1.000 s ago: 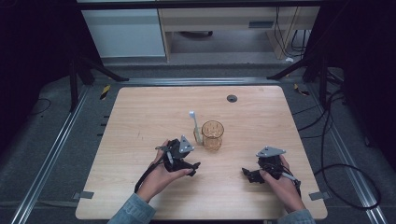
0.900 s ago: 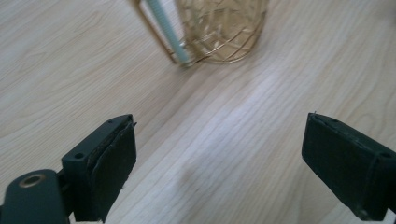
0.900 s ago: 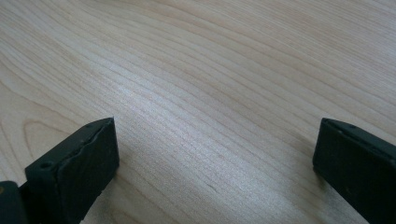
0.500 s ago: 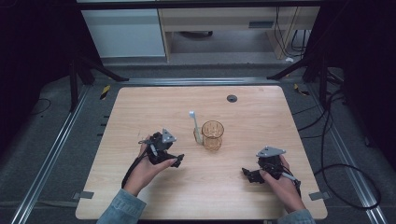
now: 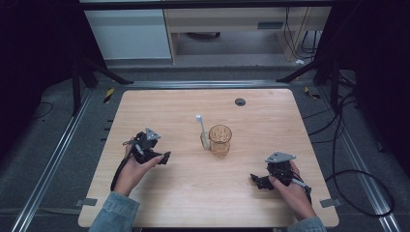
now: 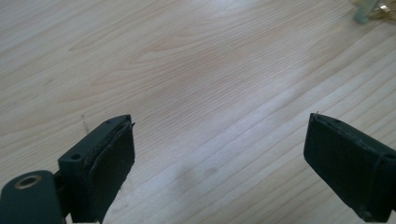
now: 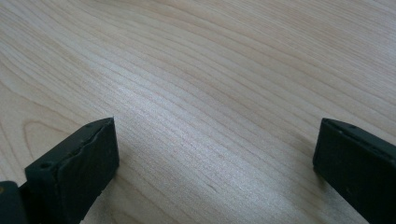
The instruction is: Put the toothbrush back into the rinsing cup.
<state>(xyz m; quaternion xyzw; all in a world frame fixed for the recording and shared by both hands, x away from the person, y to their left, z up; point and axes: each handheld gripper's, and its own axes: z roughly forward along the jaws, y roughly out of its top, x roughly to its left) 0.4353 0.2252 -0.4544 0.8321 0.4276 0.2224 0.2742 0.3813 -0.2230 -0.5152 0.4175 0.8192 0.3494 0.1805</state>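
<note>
In the high view, an amber glass mug point(image 5: 220, 140) stands upright near the middle of the pale wood worktop point(image 5: 270, 116), a white toothbrush point(image 5: 202, 130) leaning against its left side, head up. The mug's ribbed, see-through wall props the slim plastic handle. The left gripper point(image 5: 163, 157) sits low, well to the mug's left, aimed toward it; the right gripper point(image 5: 255, 180) rests near the front edge, apart from everything, likely parked. A small dark round grommet point(image 5: 240, 101) sits toward the far edge.

In the left gripper view, its black, matte, blocky fingers point(image 6: 109, 168) are spread wide with nothing between them; a blurred sliver of the mug point(image 6: 376, 10) shows at the top right corner.

In the right gripper view, its fingers point(image 7: 77, 170) are likewise spread over bare, fine-grained wood.
</note>
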